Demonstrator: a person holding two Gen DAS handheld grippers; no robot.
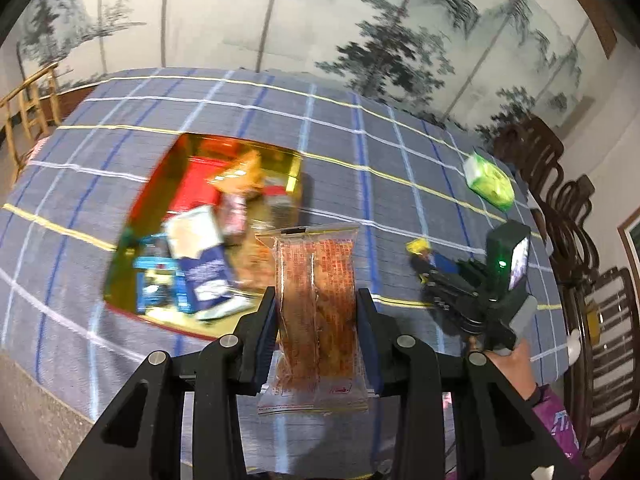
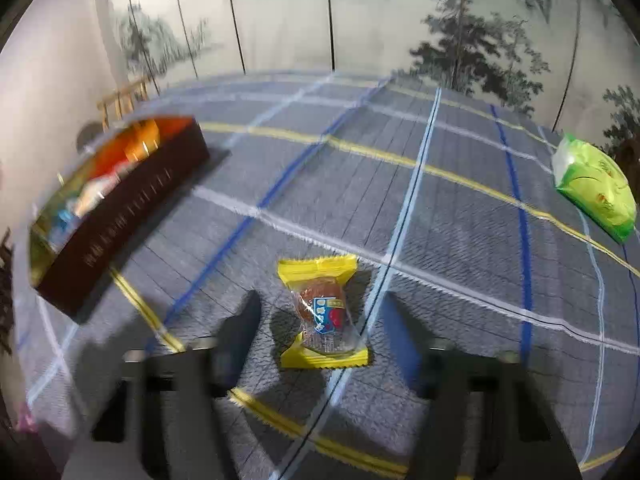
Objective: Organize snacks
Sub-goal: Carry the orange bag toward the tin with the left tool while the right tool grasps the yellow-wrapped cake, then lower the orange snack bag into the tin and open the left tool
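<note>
My left gripper (image 1: 316,300) is shut on a clear packet of orange-red snack (image 1: 316,264), held upright above the plaid tablecloth. Ahead and to its left lies a red-and-gold box (image 1: 148,196) with several snacks inside. In the right wrist view, a small yellow-ended candy (image 2: 322,312) lies flat on the cloth between the blurred fingers of my right gripper (image 2: 322,300). Those fingers stand apart on either side without touching it. The box's dark side wall (image 2: 132,208) is at the left. In the left wrist view the right gripper (image 1: 430,280) shows beside the candy (image 1: 418,246).
A green snack bag (image 2: 596,188) lies at the table's far right, also seen as the green bag (image 1: 488,180). Dark wooden chairs (image 1: 560,200) line the right edge and a light wooden chair (image 1: 28,108) stands at the left. A hand (image 1: 516,364) holds the right gripper.
</note>
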